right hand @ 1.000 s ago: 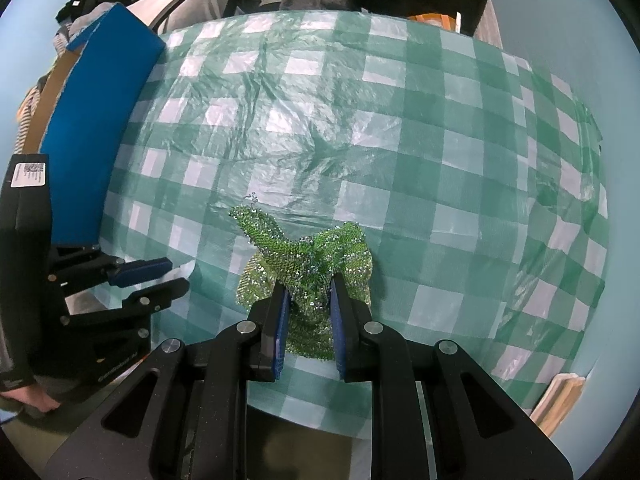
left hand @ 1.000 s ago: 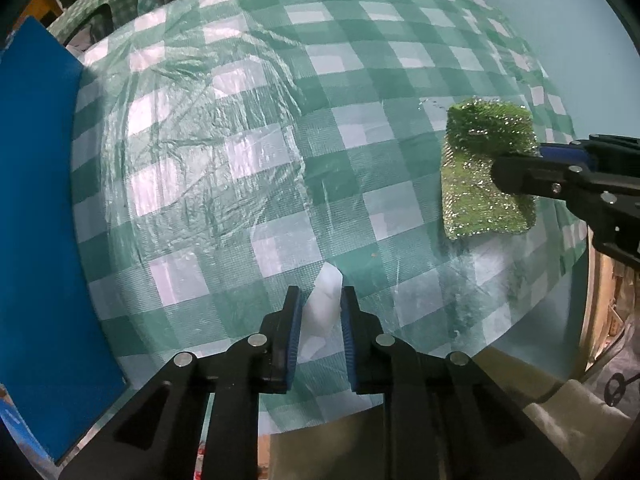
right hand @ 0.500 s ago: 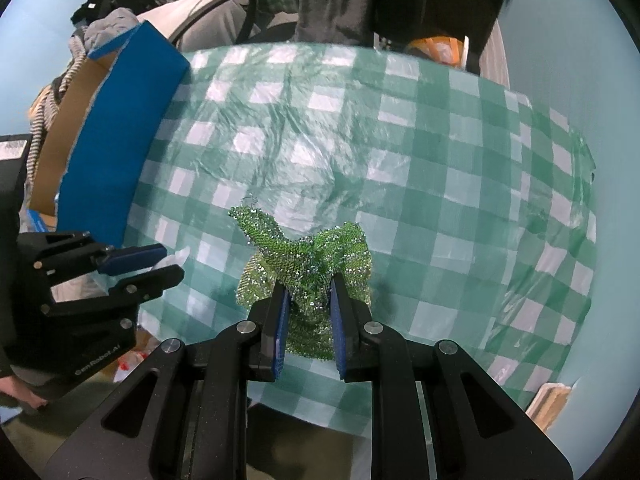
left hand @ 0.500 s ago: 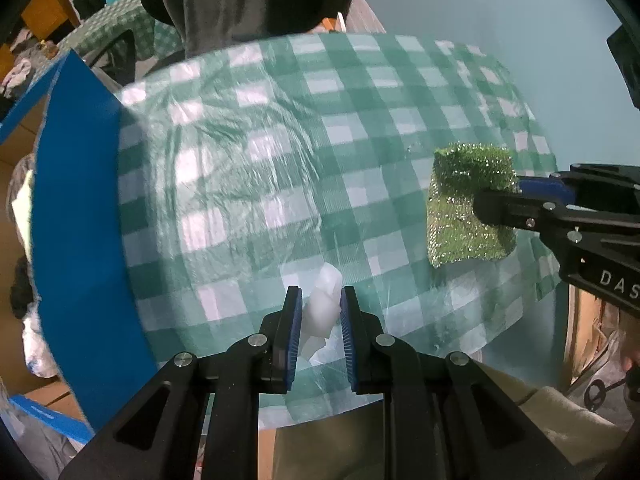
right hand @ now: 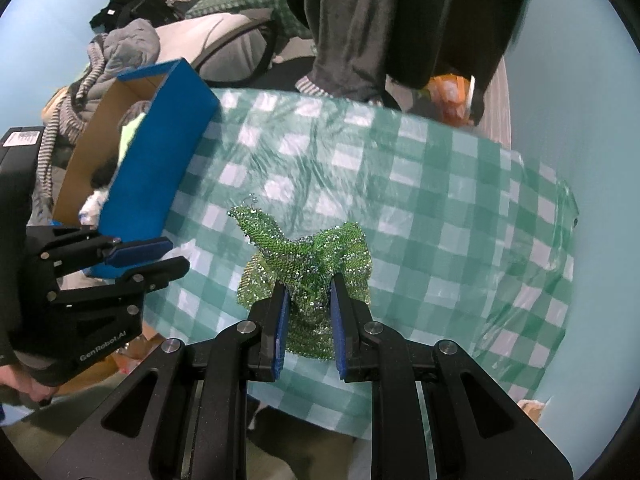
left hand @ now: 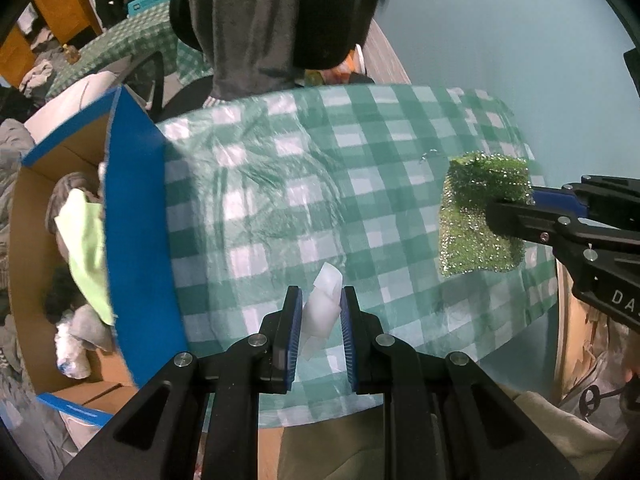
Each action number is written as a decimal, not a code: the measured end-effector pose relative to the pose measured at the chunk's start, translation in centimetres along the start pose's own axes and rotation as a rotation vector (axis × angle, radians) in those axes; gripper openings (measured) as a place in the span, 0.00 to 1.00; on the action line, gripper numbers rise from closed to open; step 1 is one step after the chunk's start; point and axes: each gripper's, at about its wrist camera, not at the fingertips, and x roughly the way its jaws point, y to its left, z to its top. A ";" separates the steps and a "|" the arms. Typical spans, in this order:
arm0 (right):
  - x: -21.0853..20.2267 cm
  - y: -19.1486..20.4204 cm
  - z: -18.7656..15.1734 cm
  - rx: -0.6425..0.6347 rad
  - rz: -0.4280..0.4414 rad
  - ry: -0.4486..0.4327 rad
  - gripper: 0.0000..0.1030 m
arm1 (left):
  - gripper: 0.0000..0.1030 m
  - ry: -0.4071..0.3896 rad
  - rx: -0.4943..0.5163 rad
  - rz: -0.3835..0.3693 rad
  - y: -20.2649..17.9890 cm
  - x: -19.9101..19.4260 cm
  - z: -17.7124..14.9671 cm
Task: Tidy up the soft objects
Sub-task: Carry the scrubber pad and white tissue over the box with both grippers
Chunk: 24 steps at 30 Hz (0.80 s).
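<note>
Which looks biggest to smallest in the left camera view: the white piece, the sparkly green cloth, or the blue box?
1. blue box
2. sparkly green cloth
3. white piece, though it sits nearest the camera

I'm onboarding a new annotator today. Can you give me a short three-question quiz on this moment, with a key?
1. True or false: the left gripper is empty.
2. What does the right gripper hold? A) green sparkly cloth B) striped sweater C) orange bag
3. On which side of the checked tablecloth, in the left wrist view, does the blue box stand?

Key
1. False: it pinches a white soft piece.
2. A, the green sparkly cloth.
3. The left side.
</note>
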 end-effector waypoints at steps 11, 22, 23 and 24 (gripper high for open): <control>-1.9 2.4 2.1 -0.048 0.022 -0.045 0.17 | 0.18 -0.041 -0.046 0.014 2.3 -2.4 0.6; -2.9 5.1 4.6 -0.107 0.046 -0.085 0.17 | 0.18 -0.096 -0.087 0.042 5.1 -5.1 1.0; -3.0 5.4 4.8 -0.111 0.048 -0.087 0.17 | 0.18 -0.099 -0.091 0.043 5.3 -5.3 1.0; -2.9 5.8 5.1 -0.117 0.050 -0.089 0.17 | 0.18 -0.102 -0.098 0.045 5.7 -5.5 1.1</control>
